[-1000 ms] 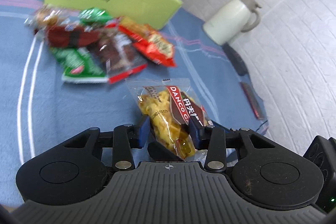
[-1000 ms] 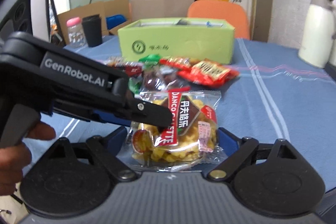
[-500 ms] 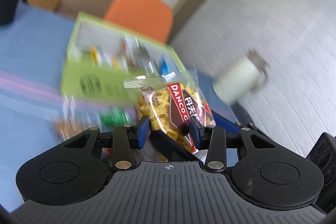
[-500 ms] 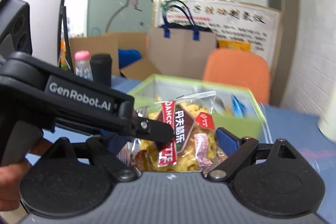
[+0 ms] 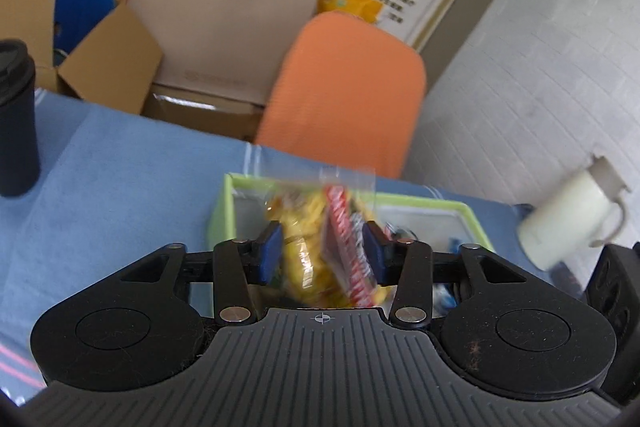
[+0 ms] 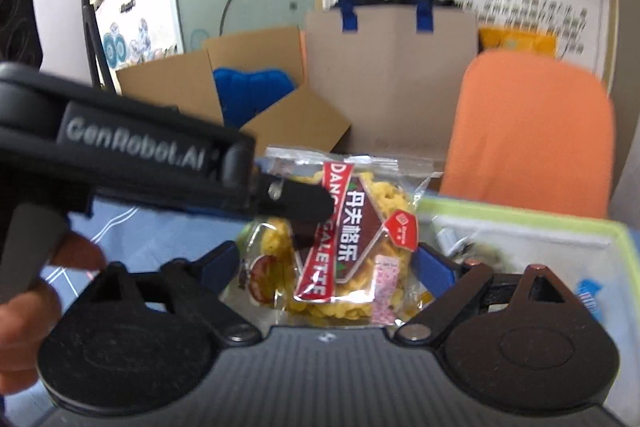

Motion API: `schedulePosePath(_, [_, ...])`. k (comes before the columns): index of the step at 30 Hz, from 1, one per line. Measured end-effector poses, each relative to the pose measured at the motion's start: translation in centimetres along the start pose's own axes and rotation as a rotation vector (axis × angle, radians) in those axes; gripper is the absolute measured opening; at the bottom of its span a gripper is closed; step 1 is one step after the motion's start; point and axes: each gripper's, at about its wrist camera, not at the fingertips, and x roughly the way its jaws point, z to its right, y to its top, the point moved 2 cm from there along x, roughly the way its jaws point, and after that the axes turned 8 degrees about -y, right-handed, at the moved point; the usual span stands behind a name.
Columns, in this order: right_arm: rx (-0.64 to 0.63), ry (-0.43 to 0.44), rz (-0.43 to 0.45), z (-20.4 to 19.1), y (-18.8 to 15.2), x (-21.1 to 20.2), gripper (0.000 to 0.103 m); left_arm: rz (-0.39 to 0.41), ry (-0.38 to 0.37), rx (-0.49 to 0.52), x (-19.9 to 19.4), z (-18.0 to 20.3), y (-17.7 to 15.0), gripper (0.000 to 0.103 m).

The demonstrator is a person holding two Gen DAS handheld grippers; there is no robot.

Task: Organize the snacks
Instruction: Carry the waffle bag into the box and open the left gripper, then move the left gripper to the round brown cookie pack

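Observation:
A clear packet of yellow biscuits with a red and brown label (image 5: 328, 247) sits between the blue pads of my left gripper (image 5: 323, 254), which is shut on it and holds it above the green box (image 5: 224, 211). The right wrist view shows the same packet (image 6: 348, 247) pinched from the left by the left gripper's fingers (image 6: 304, 201). My right gripper (image 6: 326, 267) stands wide around the packet, jaws apart. The green box (image 6: 624, 243) lies at the right, with several snacks inside.
A blue cloth (image 5: 120, 179) covers the table. A black cup (image 5: 16, 123) stands at the left. A cream jug (image 5: 568, 219) stands at the right. An orange chair (image 5: 344, 95), a paper bag (image 5: 228, 7) and cardboard boxes are behind the table.
The left gripper has lifted the biscuit packet off the cloth and carried it forward over the green box. The right gripper has risen with it. The snack pile is out of view.

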Motion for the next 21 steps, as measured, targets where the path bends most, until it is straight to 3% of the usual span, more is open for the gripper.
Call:
schedulePosePath(2, [-0.010, -0.024, 0.026, 0.1, -0.3, -0.8, 0.094, 0.019, 0.025, 0.007, -0.3, -0.1, 0.0, 0.042])
schedulePosePath(7, [0.053, -0.037, 0.129, 1.7, -0.6, -6.3, 0.095, 0.118, -0.013, 0.033, -4.3, 0.9, -1.3, 0.058])
schedulePosePath(8, [0.066, -0.044, 0.144, 1.8, -1.0, -7.4, 0.102, 0.130, -0.015, 0.041, -5.1, 1.1, -1.9, 0.058])
schedulePosePath(12, [0.100, -0.046, 0.163, 1.6, -4.2, -11.2, 0.102, 0.134, -0.058, 0.021, -7.8, 1.4, -5.2, 0.062])
schedulePosePath(21, [0.112, 0.024, 0.018, -2.8, -13.6, -14.4, 0.102, 0.011, -0.037, -0.140, -9.4, -0.7, -13.8, 0.065])
